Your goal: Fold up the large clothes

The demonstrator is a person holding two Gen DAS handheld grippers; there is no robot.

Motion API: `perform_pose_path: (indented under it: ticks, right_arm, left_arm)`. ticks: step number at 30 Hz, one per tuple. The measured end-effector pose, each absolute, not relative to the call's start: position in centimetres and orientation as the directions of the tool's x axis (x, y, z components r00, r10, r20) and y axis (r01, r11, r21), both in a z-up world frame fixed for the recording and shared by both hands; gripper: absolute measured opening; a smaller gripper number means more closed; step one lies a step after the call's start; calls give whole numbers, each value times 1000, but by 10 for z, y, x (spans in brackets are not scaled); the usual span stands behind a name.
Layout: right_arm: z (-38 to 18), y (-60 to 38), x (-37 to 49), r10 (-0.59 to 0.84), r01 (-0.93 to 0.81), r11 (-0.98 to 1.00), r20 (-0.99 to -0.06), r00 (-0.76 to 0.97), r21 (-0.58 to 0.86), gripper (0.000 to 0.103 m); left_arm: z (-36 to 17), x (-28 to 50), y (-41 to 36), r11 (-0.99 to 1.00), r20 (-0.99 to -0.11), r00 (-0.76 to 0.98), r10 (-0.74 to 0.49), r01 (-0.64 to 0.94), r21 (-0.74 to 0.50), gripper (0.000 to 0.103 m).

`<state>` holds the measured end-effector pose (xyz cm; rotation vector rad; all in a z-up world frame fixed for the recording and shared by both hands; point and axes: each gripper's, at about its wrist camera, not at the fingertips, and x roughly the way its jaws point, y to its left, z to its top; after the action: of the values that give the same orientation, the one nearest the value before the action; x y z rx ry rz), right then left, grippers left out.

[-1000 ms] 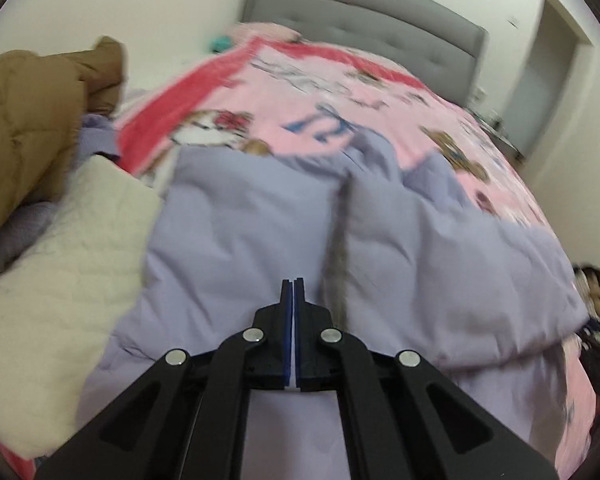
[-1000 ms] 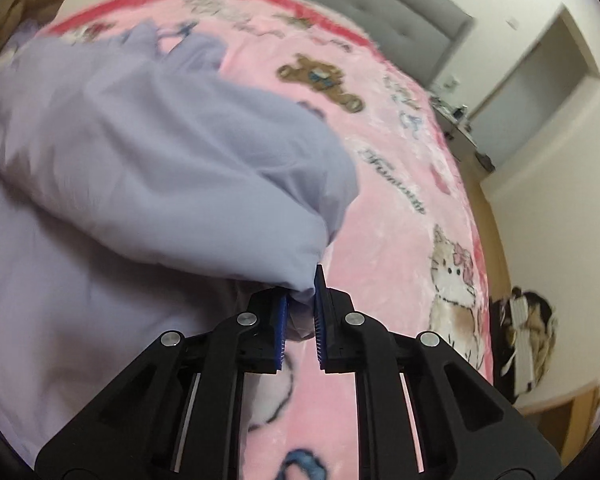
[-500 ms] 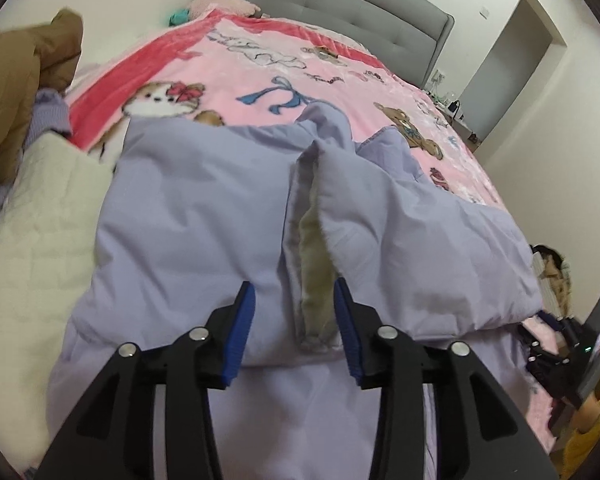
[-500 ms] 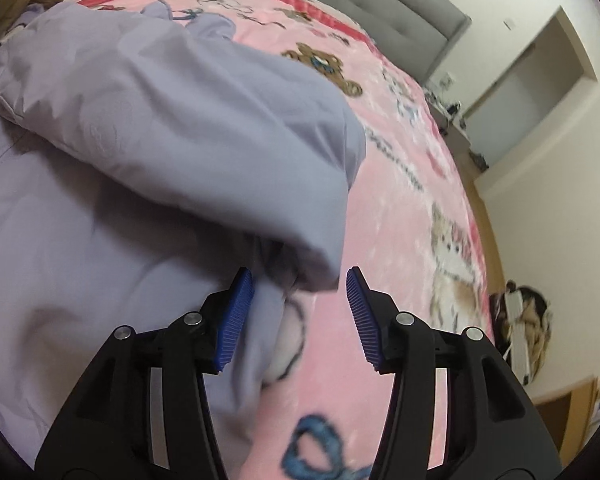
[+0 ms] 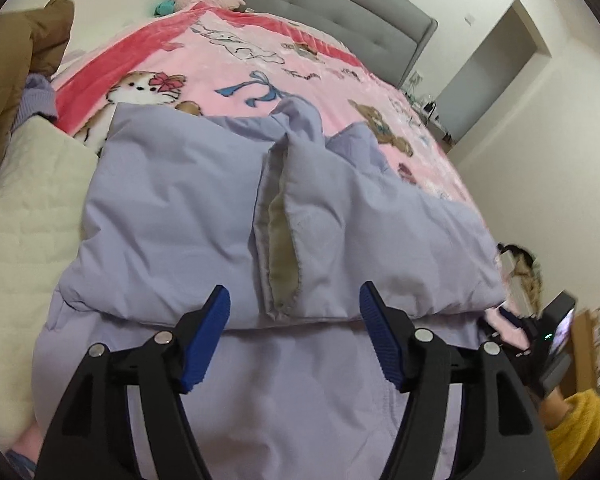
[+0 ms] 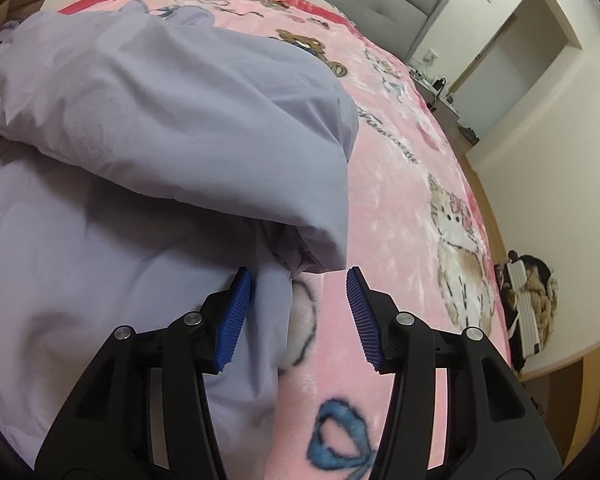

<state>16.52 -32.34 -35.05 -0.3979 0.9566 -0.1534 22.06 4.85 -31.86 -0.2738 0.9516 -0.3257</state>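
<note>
Jacket (image 5: 180, 208) is a big puffy lilac one, spread on the pink cartoon blanket (image 5: 236, 60) covering the bed, with its top half doubled down over the lower half so the fold edge runs right across in front of both grippers. Left gripper (image 5: 296, 312) has just been opening; its jaws stand wide apart over the middle of that folded edge, where the pale lining shows in the front opening, and nothing is pinched. Right gripper (image 6: 300, 296) has just let go too, jaws apart at the jacket's right edge with one blue pad just beside the fabric and the other over bare blanket.

My take on doing this bit well: since both corners were just released, check that the top layer sits square on the bottom one before grabbing again. Puffy stuff springs back, so I'd press the fold flat first, then pinch both layers together at the outer edges for the next fold, not just the top skin. Right side looks a bit bunched underneath, worth tucking.

Count: one lilac jacket, two grippers, one blanket, one grey headboard (image 5: 320, 4), one cream quilted piece (image 5: 24, 208) and one brown coat (image 5: 8, 64) off to the left.
</note>
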Motion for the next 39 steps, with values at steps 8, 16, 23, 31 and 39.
perform_pose_path:
  ticks: [8, 16, 23, 31, 39]
  right_arm:
    - [-348, -323, 162, -321, -29, 910, -748, 580, -413, 47]
    - [-343, -338, 161, -224, 34, 967, -780, 584, -252, 48]
    - [-343, -336, 181, -195, 13, 972, -779, 596, -234, 54]
    - [-316, -325, 187, -159, 14, 977, -689, 708, -211, 13]
    - [-348, -290, 199, -207, -197, 894, -762, 613, -402, 10]
  left_arm:
    - [-342, 260, 29, 914, -783, 473, -404, 181, -362, 67]
    - [-328, 267, 27, 933, -765, 544, -345, 113, -341, 6]
    - [-284, 269, 43, 919, -674, 659, -334, 68, -389, 4]
    - [-261, 265, 55, 916, -609, 734, -301, 45, -398, 4]
    - [-294, 261, 78, 963, -724, 663, -189, -19, -269, 4]
